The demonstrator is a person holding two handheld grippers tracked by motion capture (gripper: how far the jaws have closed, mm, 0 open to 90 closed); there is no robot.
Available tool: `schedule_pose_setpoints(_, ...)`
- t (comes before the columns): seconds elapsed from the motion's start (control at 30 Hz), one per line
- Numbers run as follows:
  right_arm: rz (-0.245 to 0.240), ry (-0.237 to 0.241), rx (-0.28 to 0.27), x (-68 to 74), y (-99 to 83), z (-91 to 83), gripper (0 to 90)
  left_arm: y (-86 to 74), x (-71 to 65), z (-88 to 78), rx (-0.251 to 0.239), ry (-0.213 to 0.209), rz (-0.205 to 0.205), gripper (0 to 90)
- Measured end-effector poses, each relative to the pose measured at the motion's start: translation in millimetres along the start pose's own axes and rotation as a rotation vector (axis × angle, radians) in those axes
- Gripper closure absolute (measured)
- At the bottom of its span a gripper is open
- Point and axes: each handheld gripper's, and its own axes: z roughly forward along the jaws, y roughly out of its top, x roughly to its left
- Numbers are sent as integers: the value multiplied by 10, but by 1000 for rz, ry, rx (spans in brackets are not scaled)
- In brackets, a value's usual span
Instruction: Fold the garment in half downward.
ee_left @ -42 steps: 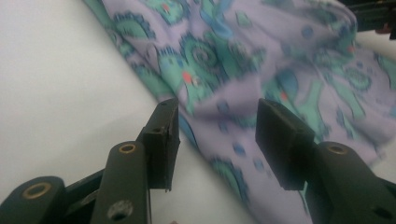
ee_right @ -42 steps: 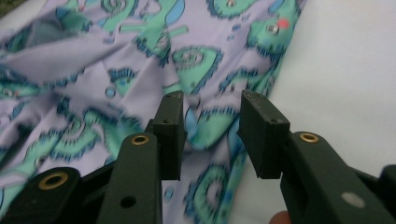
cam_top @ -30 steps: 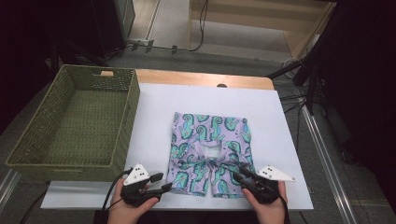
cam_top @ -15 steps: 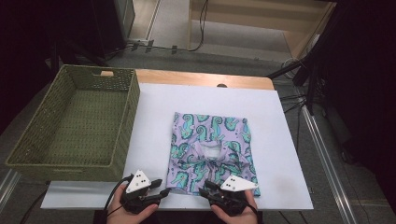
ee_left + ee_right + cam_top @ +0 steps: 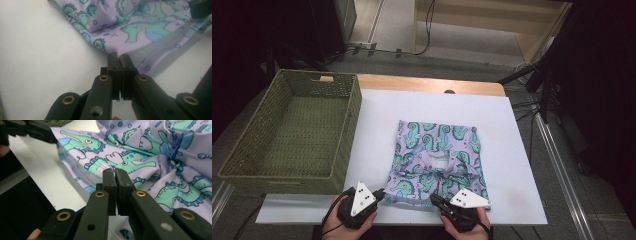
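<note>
– At the lower middle of the high view, on the white table (image 5: 377,110), we have the folded garment (image 5: 437,155), purple with green seahorses. How do we expect it to handle?

– We judge it light, soft and limp, perhaps a little slick and stretchy. It won't break, but it will sag and its folds may slide apart if we lift it by one point. So we take it at two places along the near hem, towards the bottom of that frame.

– And are we on it?

– It looks so. The left gripper (image 5: 379,192) sits at the lower-left corner of the cloth, and its jaws have just been closing. In the left gripper view they stand together with the hem pinched at their tips. The right gripper (image 5: 434,197) has just been closing too, further right along the same edge. In the right gripper view its jaws meet with cloth seemingly caught between them.

– How do our hands sit?

– Both come in low from the bottom edge, well apart, grippers lying nearly level and pointing up the frame. The hem runs taut between them. The green basket (image 5: 354,115) waits at the left.
</note>
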Motion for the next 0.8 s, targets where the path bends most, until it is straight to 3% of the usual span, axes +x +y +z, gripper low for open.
schedule_pose_setpoints(0.03,-6,-3,24,-3,-14,11,857,-28,-12,6,27,-1,25,842)
schedule_pose_setpoints(0.07,1,-6,47,-22,-49,31,855,-51,-10,11,30,-16,23,807)
schedule_pose_setpoints(0.13,27,6,86,-68,-98,53,849,-104,29,10,9,-90,-30,718)
schedule_pose_setpoints(0.2,51,13,86,-115,-125,29,843,-129,90,-8,-9,-103,-94,648)
schedule_pose_setpoints(0.23,57,17,80,-127,-124,14,842,-132,110,-13,-13,-111,-106,609)
schedule_pose_setpoints(0.37,55,26,68,-143,-117,17,832,-148,51,70,19,-151,-98,532)
schedule_pose_setpoints(0.43,54,32,79,-132,-125,40,832,-147,-25,142,46,-139,-63,535)
schedule_pose_setpoints(0.47,55,37,78,-129,-128,53,833,-144,-48,169,53,-112,-50,572)
schedule_pose_setpoints(0.53,47,34,83,-119,-127,65,839,-126,-29,182,49,-96,-74,721)
schedule_pose_setpoints(0.6,45,30,80,-122,-120,56,846,-100,9,136,38,-66,-72,848)
schedule_pose_setpoints(0.73,30,22,53,-92,-93,-3,854,-89,40,-1,51,-30,-48,858)
schedule_pose_setpoints(0.8,16,18,82,-70,-106,30,854,-121,33,18,111,-67,-49,855)
